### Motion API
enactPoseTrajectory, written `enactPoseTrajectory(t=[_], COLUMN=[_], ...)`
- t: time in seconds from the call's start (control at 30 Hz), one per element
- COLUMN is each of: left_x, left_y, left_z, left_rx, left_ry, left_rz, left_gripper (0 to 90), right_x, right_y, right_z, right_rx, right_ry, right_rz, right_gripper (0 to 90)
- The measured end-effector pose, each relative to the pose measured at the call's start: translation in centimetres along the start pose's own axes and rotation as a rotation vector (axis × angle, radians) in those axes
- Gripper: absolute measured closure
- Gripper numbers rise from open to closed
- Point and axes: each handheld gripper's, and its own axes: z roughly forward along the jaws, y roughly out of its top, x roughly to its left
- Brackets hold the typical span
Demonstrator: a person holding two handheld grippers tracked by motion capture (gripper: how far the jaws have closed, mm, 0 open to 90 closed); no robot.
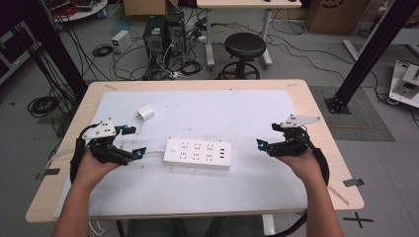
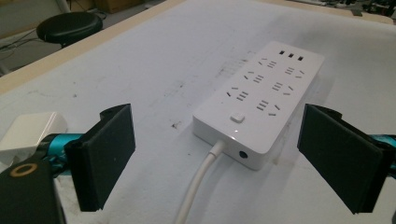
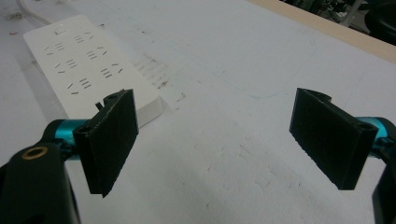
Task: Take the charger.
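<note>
A white power strip [image 1: 197, 153] lies flat in the middle of the white mat, its cord [image 2: 196, 184] leading off its left end. The strip [image 2: 261, 100] sits just ahead of my left gripper [image 2: 215, 158], whose jaws stand wide open with nothing between them. A small white charger [image 1: 145, 113] rests on the mat behind the left gripper [image 1: 132, 141] and appears as a white block [image 2: 30, 130] beside its left jaw. My right gripper [image 1: 267, 136] hovers open to the right of the strip [image 3: 88, 60], with bare mat between its jaws [image 3: 212, 140].
The white mat [image 1: 207, 108] covers most of the wooden table [image 1: 316, 113]. Beyond the far edge stand a black stool [image 1: 244, 47], computer towers [image 1: 163, 34] and tangled floor cables. A black frame post [image 1: 368, 54] rises at the right.
</note>
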Motion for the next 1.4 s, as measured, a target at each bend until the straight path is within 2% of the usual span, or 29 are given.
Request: enactPoseTrajectory(t=[0.23, 0.3, 0.37, 0.43, 0.47, 0.53, 0.57, 0.6, 0.63, 0.73, 0.77, 0.87, 0.9, 1.0, 1.07, 1.2, 1.23, 1.3, 1.4], left_x=[-0.1, 0.3, 1.0, 1.2, 2.2, 2.7, 3.7, 3.7, 4.7, 5.4, 6.6, 6.6, 7.6, 8.7, 9.6, 10.4, 11.7, 12.6, 13.5], left_y=[0.4, 0.6, 1.0, 1.2, 1.6, 1.8, 2.1, 2.1, 2.2, 2.5, 3.1, 3.1, 3.9, 4.3, 4.2, 4.1, 3.7, 3.0, 2.0], left_z=[0.1, -0.1, -0.1, -0.1, 0.1, 0.2, 0.5, 0.5, 0.7, 0.8, 1.2, 1.2, 2.1, 3.0, 3.6, 4.2, 5.2, 5.8, 6.8], left_rx=[-0.005, -0.010, 0.000, 0.001, -0.013, 0.000, 0.014, 0.014, 0.010, 0.036, 0.042, 0.042, 0.084, 0.129, 0.122, 0.153, 0.164, 0.163, 0.206], left_ry=[0.000, 0.010, 0.033, 0.035, 0.052, 0.065, 0.084, 0.084, 0.092, 0.108, 0.110, 0.110, 0.123, 0.133, 0.127, 0.140, 0.154, 0.151, 0.161], left_rz=[0.001, -0.003, -0.004, -0.001, -0.004, -0.006, -0.009, -0.009, -0.033, -0.038, -0.044, -0.044, -0.034, -0.031, -0.057, -0.065, -0.092, -0.116, -0.137], left_gripper=[11.3, 11.3, 11.3, 11.3, 11.3, 11.3, 11.3, 11.4, 11.4, 11.3, 11.3, 11.4, 11.4, 11.3, 11.3, 11.4, 11.4, 11.4, 11.4], right_x=[0.2, 0.2, 0.2, 0.2, 0.1, 0.0, -0.1, -0.1, -0.1, 0.0, 0.0, 0.1, 0.1, 0.3, 0.4, 0.5, 0.6, 0.8, 0.9], right_y=[0.0, 0.1, 0.1, 0.1, 0.1, 0.2, 0.2, 0.2, 0.2, 0.3, 0.2, 0.3, 0.3, 0.3, 0.3, 0.4, 0.5, 0.6, 0.6], right_z=[-0.4, -0.3, -0.3, -0.2, -0.1, 0.0, 0.0, 0.0, 0.0, 0.0, 0.0, 0.0, 0.0, 0.1, 0.1, 0.2, 0.3, 0.3, 0.4], right_rx=[-0.011, -0.011, -0.013, -0.007, -0.005, -0.008, -0.010, -0.010, -0.010, -0.010, -0.009, -0.005, -0.005, -0.001, -0.001, 0.000, -0.001, 0.006, 0.007], right_ry=[-0.001, -0.001, 0.004, 0.001, 0.001, -0.006, -0.007, -0.007, -0.010, -0.012, -0.011, -0.010, -0.010, -0.012, -0.014, -0.012, -0.012, -0.012, -0.010], right_rz=[-0.005, 0.006, -0.003, 0.003, 0.001, 0.002, 0.001, 0.001, 0.002, 0.005, 0.001, 0.004, 0.004, -0.006, -0.002, -0.003, -0.016, -0.006, -0.013], right_gripper=[15.8, 15.8, 15.8, 15.8, 15.8, 15.8, 15.8, 15.8, 15.8, 15.8, 15.8, 15.7, 15.7, 15.8, 15.8, 15.8, 15.8, 15.8, 15.8])
